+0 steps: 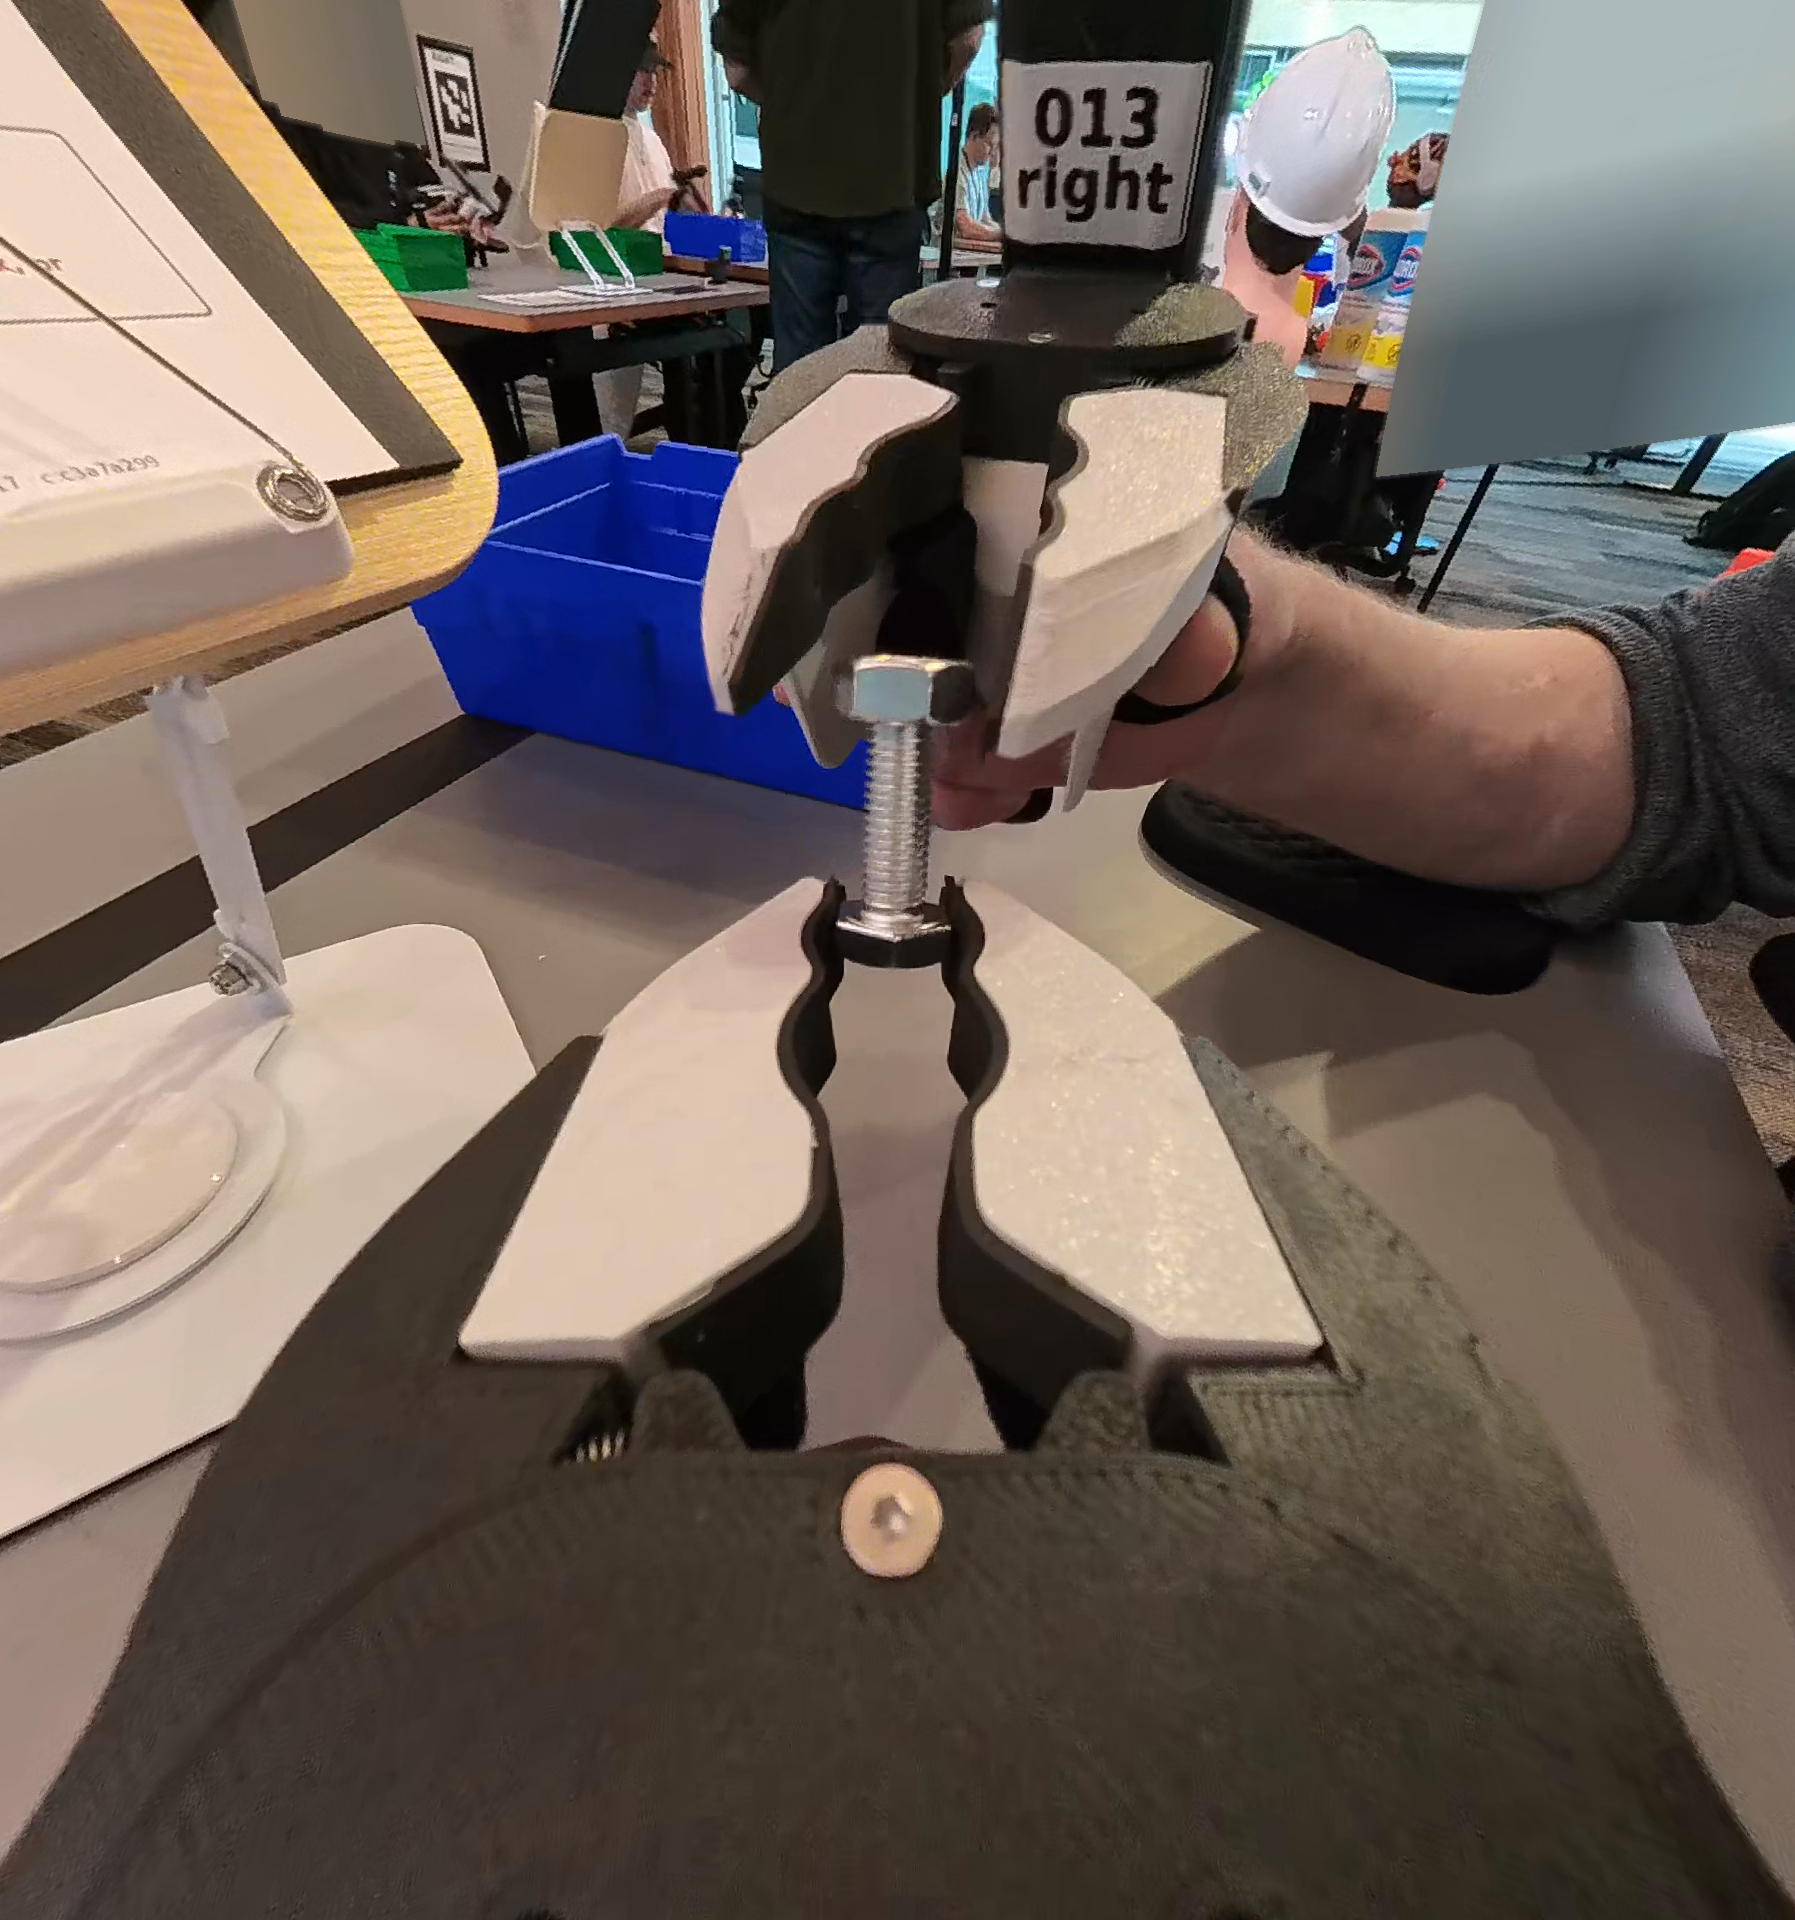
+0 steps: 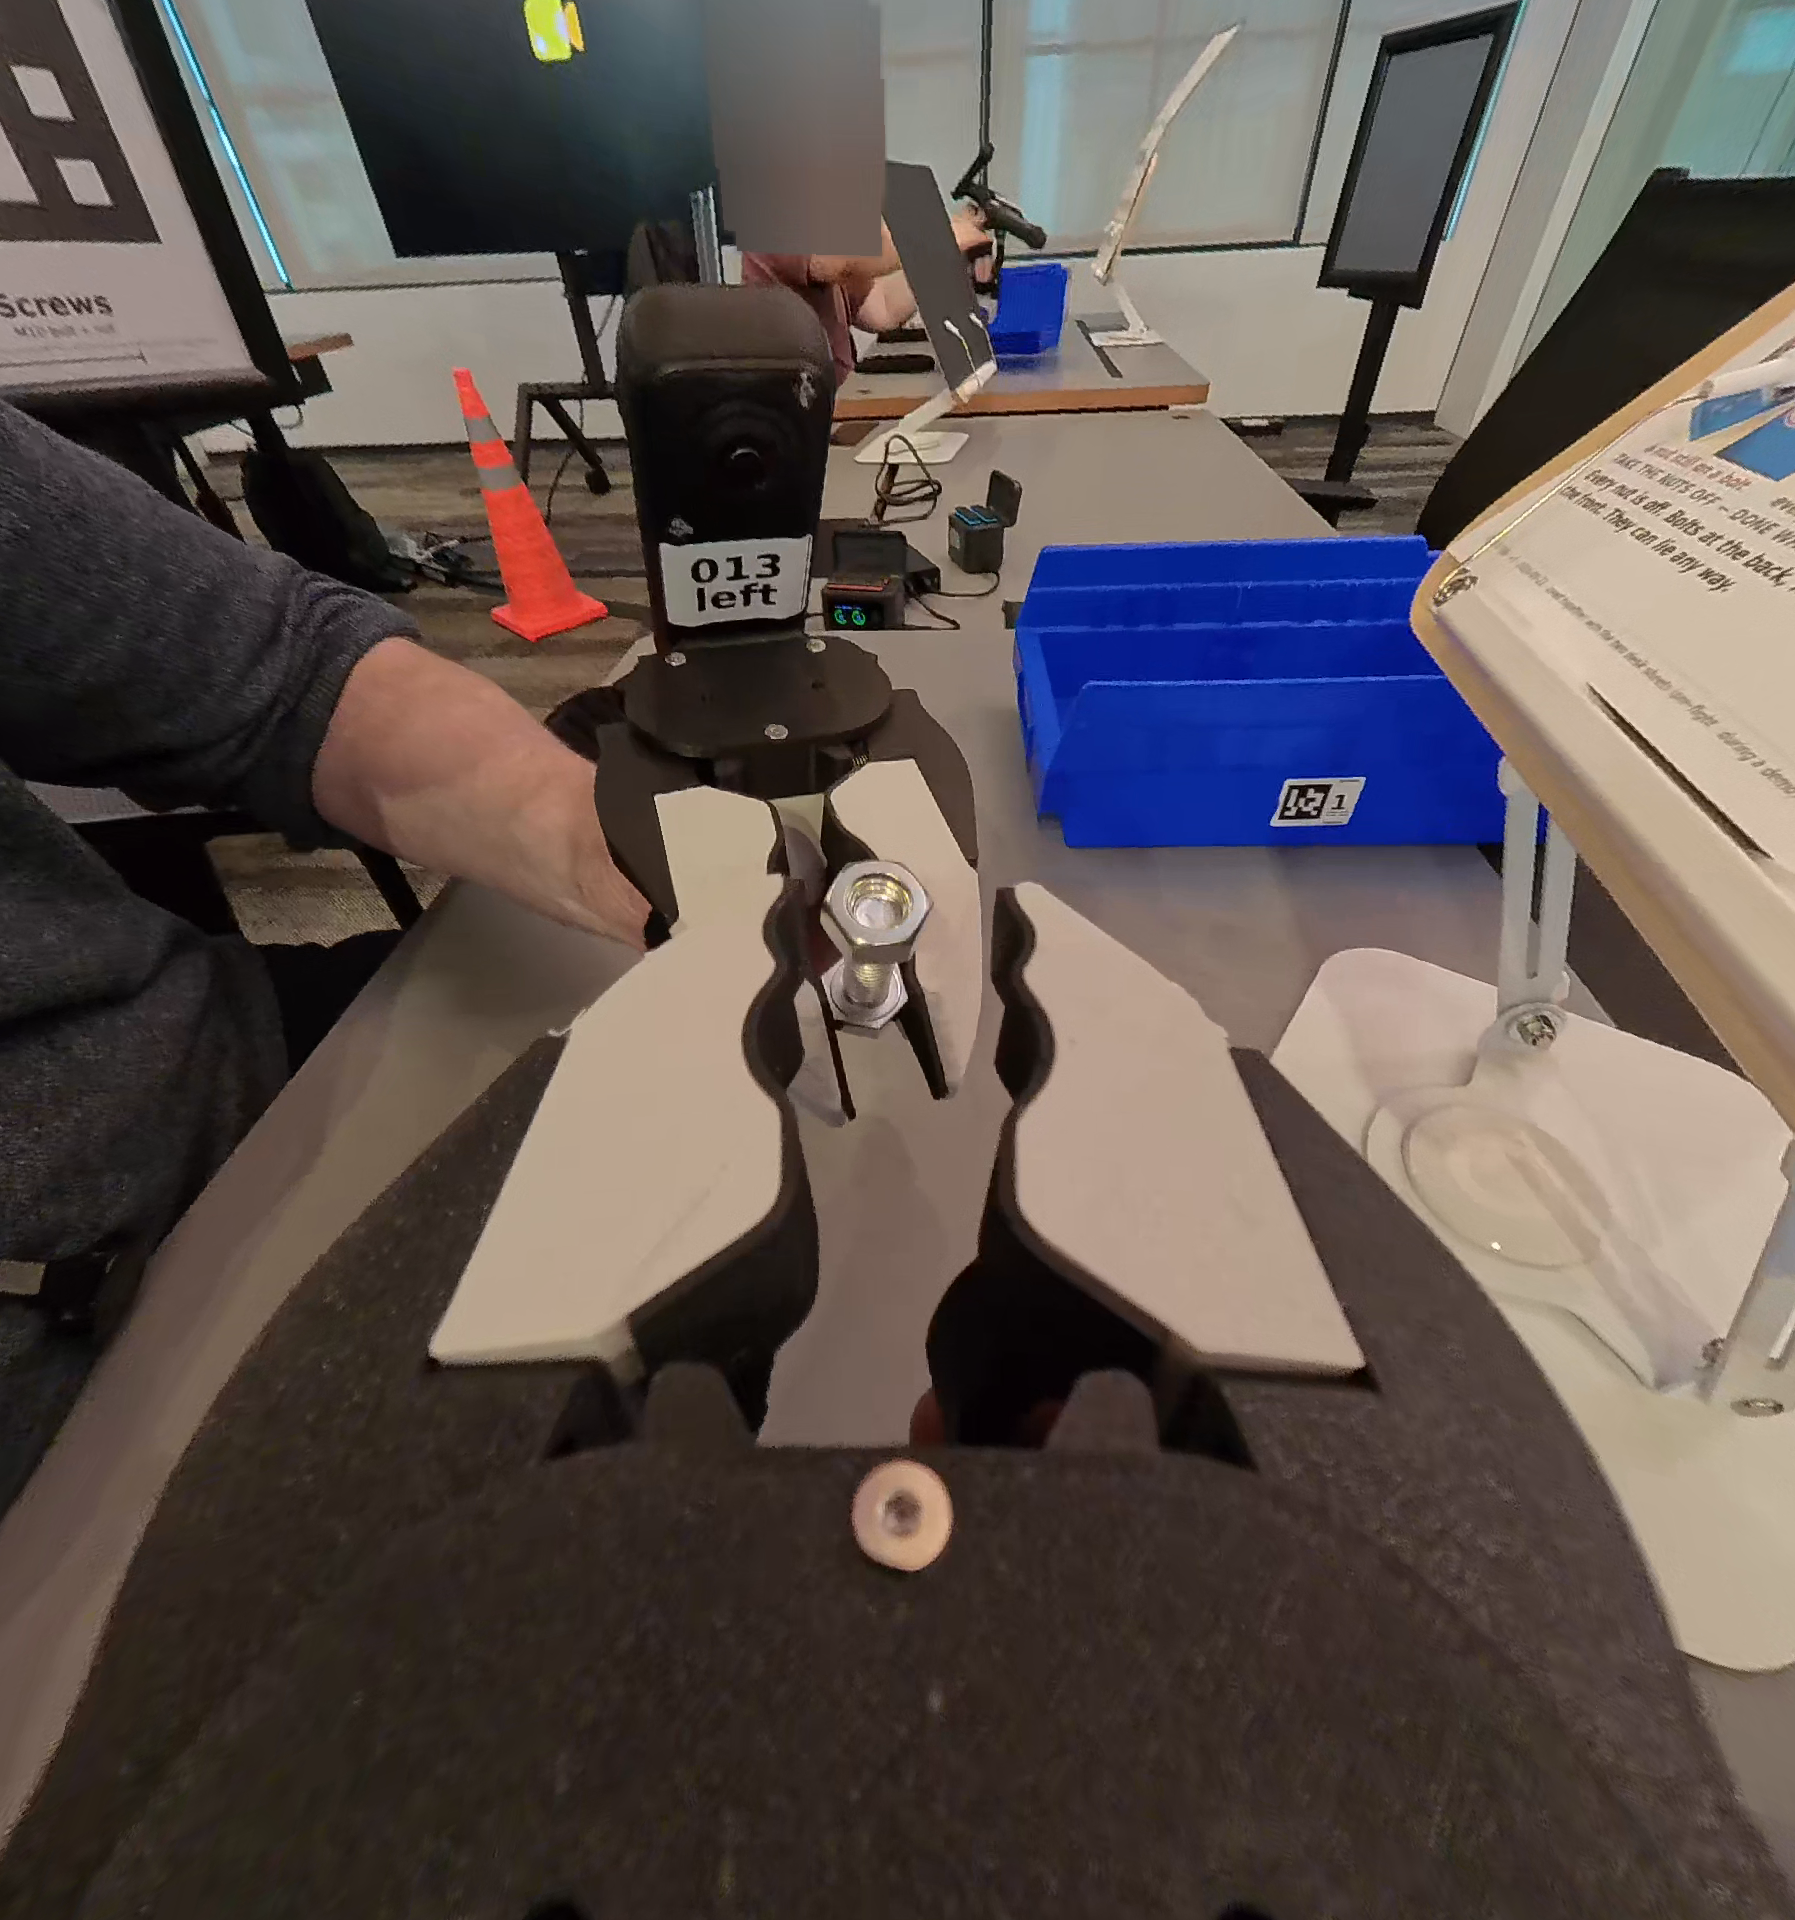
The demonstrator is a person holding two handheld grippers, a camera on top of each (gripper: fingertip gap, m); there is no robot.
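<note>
Left wrist view has the left gripper (image 1: 890,914) at the middle of the frame, its jaws set narrow with both tips pressed on the hex end (image 1: 890,927) at the bottom of a silver bolt (image 1: 895,821), which stands upright above the grey table (image 1: 581,862). At the bolt's top, toward 12 o'clock, sits a hex nut (image 1: 908,694), with the right gripper (image 1: 872,717) coming down over it. Its fingers stand either side of the nut; the one at 3 o'clock looks to be against it, though blur makes this hard to judge.

Right wrist view looks down on the nut (image 2: 875,914), its threaded bore facing the camera. Here the right gripper (image 2: 888,935) stands fairly wide, with clear space between the nut and both tips, so nothing is clamped in it. Beyond, at 12 o'clock, the left gripper (image 2: 865,1013) pinches the bolt's lower end. A blue bin (image 2: 1257,748) sits at 2 o'clock on the table, and a white stand base (image 2: 1558,1226) at 3 o'clock. A hand (image 2: 519,831) at 9 o'clock holds the left gripper.
</note>
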